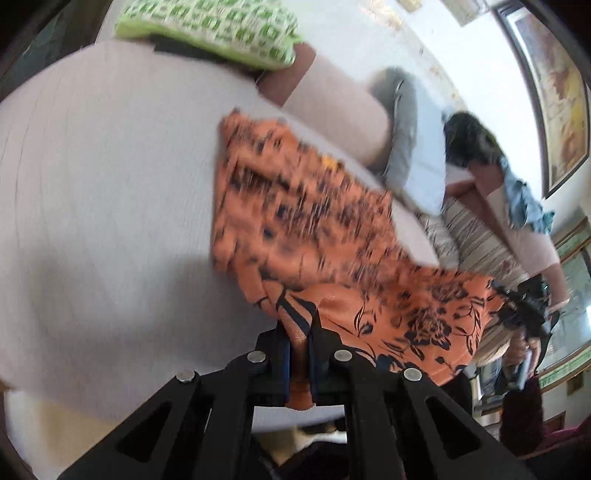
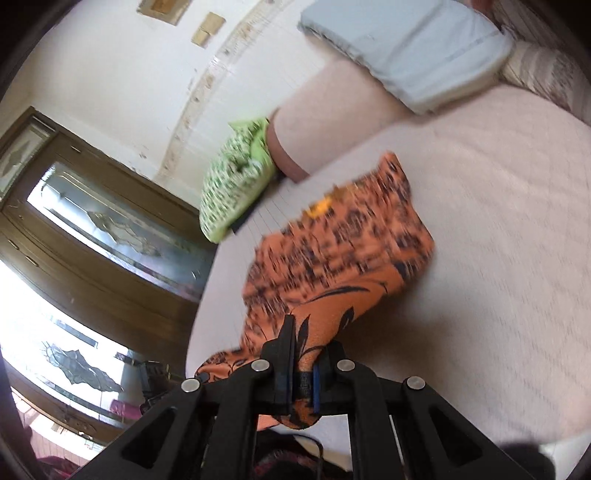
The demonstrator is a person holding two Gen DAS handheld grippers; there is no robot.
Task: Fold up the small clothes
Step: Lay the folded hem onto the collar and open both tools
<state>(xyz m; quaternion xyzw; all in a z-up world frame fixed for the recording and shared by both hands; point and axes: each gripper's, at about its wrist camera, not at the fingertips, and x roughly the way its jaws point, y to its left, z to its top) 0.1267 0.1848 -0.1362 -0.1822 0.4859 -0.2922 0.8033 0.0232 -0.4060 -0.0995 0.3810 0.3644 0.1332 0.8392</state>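
Garment: an orange cloth [image 1: 314, 229] with a dark floral print lay partly on the bed [image 1: 92, 166], its near edge lifted off the cover; much of it was blurred.
Left claw: the left claw [image 1: 300, 354] was closed down on a bunched fold of the cloth, with fabric poking out below the jaws.
Right claw: the right claw [image 2: 308, 369] was likewise pinched tight on another part of the near edge; the cloth [image 2: 340, 251] ran away from it across the bed [image 2: 498, 203].
Risk, slip: the bunched grip looked thick on both sides, so a quick pull would likely drag fabric out of one claw and skew the fold.
Risk, uneven fold: the far end lay crumpled and angled; carrying the edge over without tension would probably trap creases.
Risk, snag: a green patterned pillow [image 1: 214, 29] and a pale blue pillow [image 1: 417, 147] sat at the head end; swinging the cloth that way could catch them.
Bed edge: it curved just below both claws, so slack cloth could slide off.
Open room: a bare cover stretched left of the cloth in the left view and right of it in the right view.
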